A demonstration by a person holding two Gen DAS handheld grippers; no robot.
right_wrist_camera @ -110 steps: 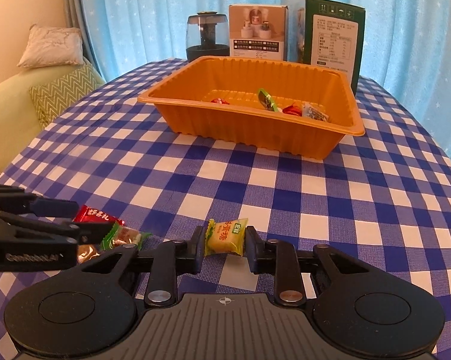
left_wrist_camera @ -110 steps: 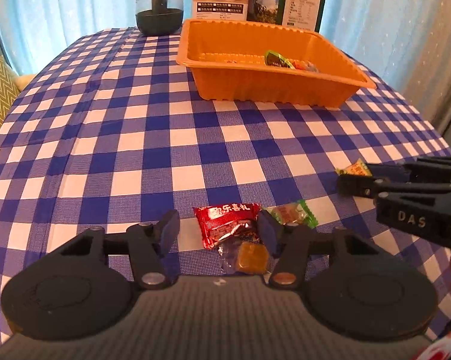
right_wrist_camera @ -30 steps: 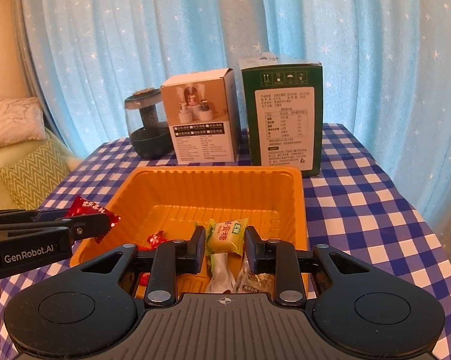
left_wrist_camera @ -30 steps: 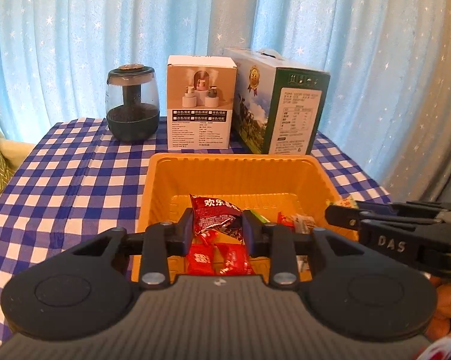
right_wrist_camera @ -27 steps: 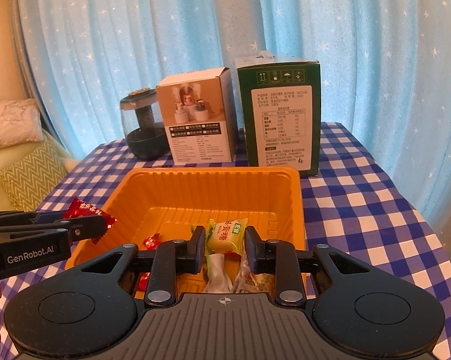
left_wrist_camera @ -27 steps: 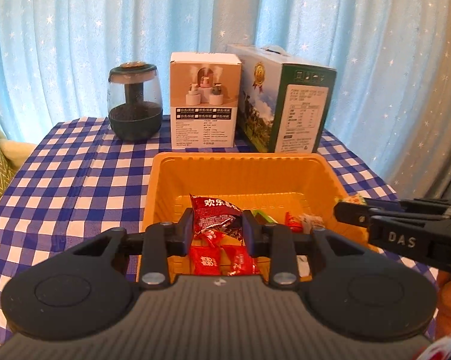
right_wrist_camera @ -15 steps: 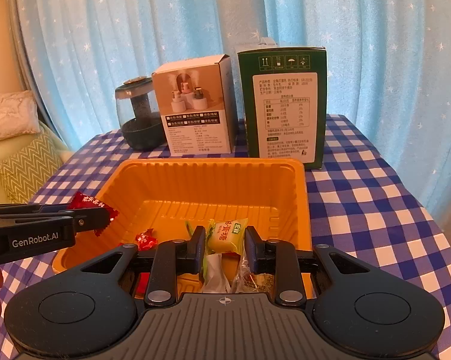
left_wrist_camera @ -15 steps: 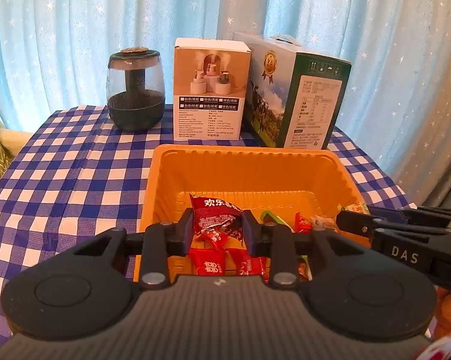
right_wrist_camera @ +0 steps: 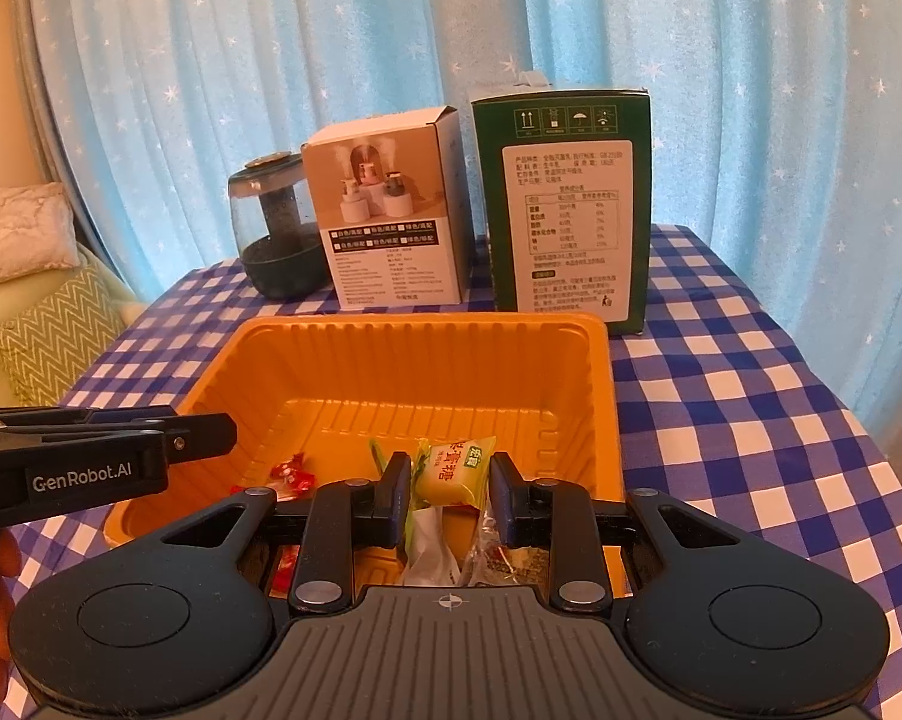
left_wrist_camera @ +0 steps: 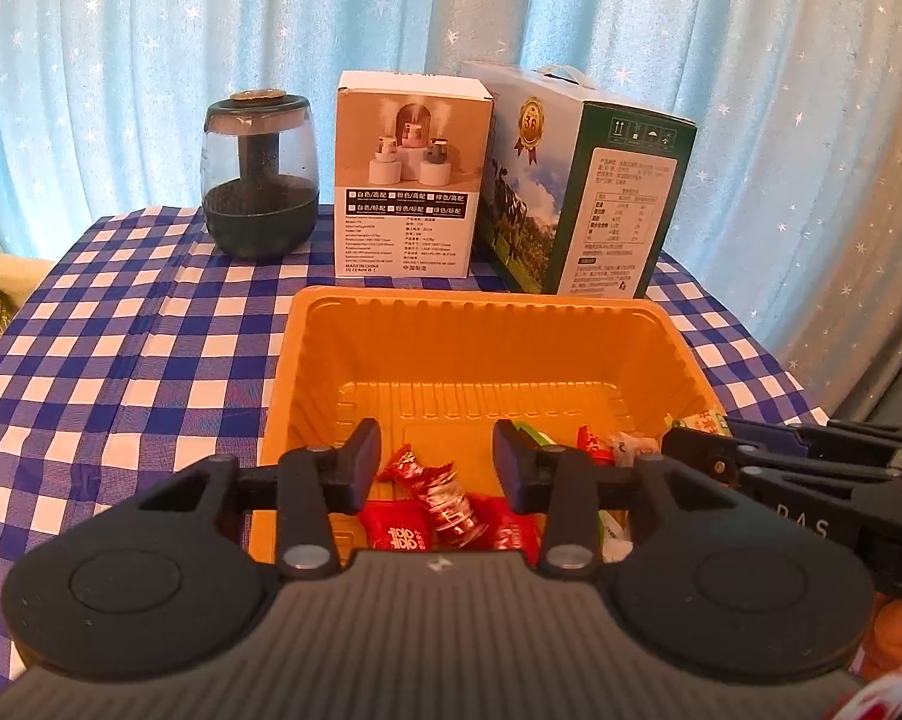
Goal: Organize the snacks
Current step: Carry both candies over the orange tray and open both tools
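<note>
An orange plastic tray (left_wrist_camera: 487, 324) (right_wrist_camera: 306, 348) holds several wrapped candies. My left gripper (left_wrist_camera: 437, 456) is open above the tray's near left part; a red snack packet (left_wrist_camera: 435, 489) lies loose below it among other red packets. My right gripper (right_wrist_camera: 447, 480) is over the tray's near right part, its fingers spread slightly, with a yellow candy packet (right_wrist_camera: 454, 471) between them; it is not clear whether they still pinch it. The right gripper also shows in the left wrist view (left_wrist_camera: 721, 450), and the left gripper in the right wrist view (right_wrist_camera: 210, 426).
Behind the tray stand a dark glass humidifier (left_wrist_camera: 258, 174), a white box (left_wrist_camera: 411, 180) and a green box (left_wrist_camera: 577, 192). The table wears a blue-and-white checked cloth (left_wrist_camera: 120, 360). A sofa with cushions (right_wrist_camera: 36, 324) is at the left. Blue curtains hang behind.
My left gripper has opened and the red packet has dropped from it into the tray. My right gripper's fingers have spread a little around the yellow packet. Both grippers moved slightly nearer the tray.
</note>
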